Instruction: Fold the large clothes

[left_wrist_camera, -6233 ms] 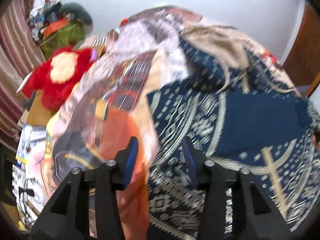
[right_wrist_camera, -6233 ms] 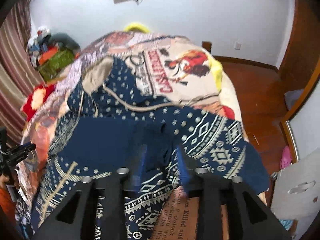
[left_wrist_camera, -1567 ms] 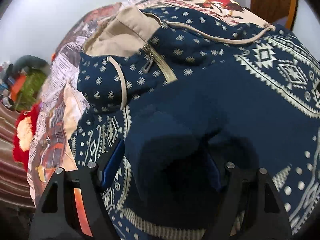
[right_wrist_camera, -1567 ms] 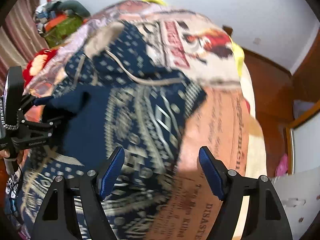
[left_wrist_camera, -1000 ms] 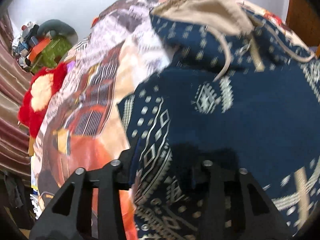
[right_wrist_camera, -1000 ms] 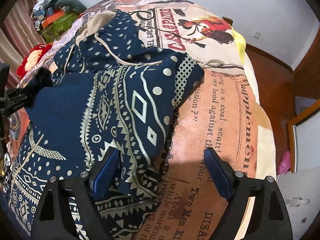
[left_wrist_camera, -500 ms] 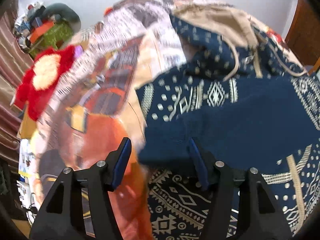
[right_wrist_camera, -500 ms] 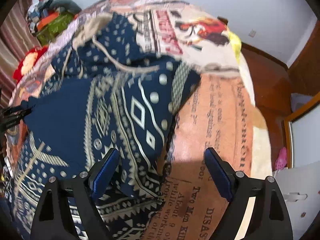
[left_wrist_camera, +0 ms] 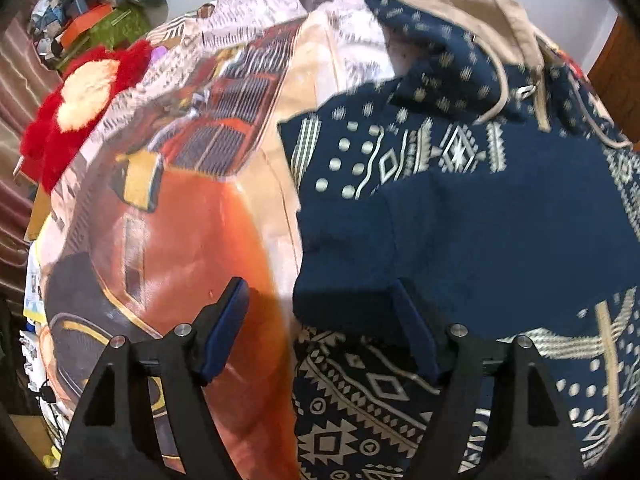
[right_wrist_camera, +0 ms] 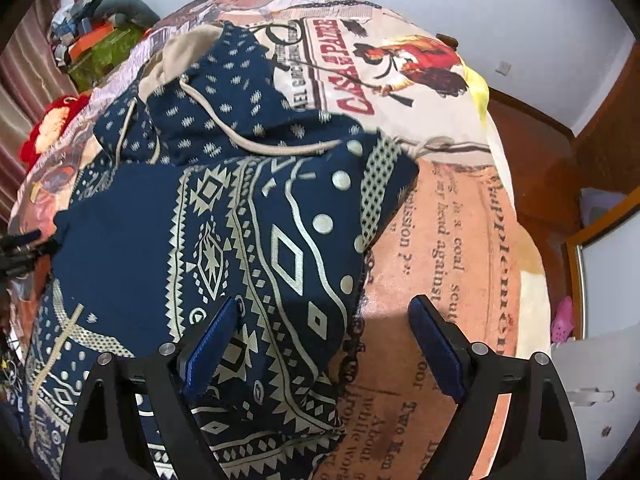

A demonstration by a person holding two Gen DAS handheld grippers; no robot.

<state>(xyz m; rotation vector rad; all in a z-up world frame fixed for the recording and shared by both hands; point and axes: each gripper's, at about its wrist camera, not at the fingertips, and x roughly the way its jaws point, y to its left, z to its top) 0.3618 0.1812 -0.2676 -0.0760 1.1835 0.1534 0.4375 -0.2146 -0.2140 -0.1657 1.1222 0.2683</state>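
A navy hoodie [left_wrist_camera: 480,220] with cream patterns, a tan-lined hood and drawstrings lies spread on the printed bedspread [left_wrist_camera: 180,220]. A plain navy sleeve end [left_wrist_camera: 344,280] lies folded over its body. My left gripper [left_wrist_camera: 320,332] hovers at that sleeve end. Its jaws are opening, the cloth lies between them and the left pad stands apart from it. In the right wrist view the hoodie [right_wrist_camera: 240,240] fills the left half. My right gripper [right_wrist_camera: 322,346] stands open over its right edge and the bedspread [right_wrist_camera: 440,240], gripping nothing. The left gripper [right_wrist_camera: 20,248] shows at the far left edge.
A red plush toy [left_wrist_camera: 80,100] lies at the bed's left side, with a pile of boxes and bags [left_wrist_camera: 108,24] behind it. A striped curtain [left_wrist_camera: 12,80] hangs at the left. Wooden floor [right_wrist_camera: 540,140] and a white panel [right_wrist_camera: 592,380] lie right of the bed.
The left gripper, shut on the navy sleeve a second ago, has widened its jaws and slid left, leaving the sleeve lying on the hoodie. The right gripper has stayed open and in place.
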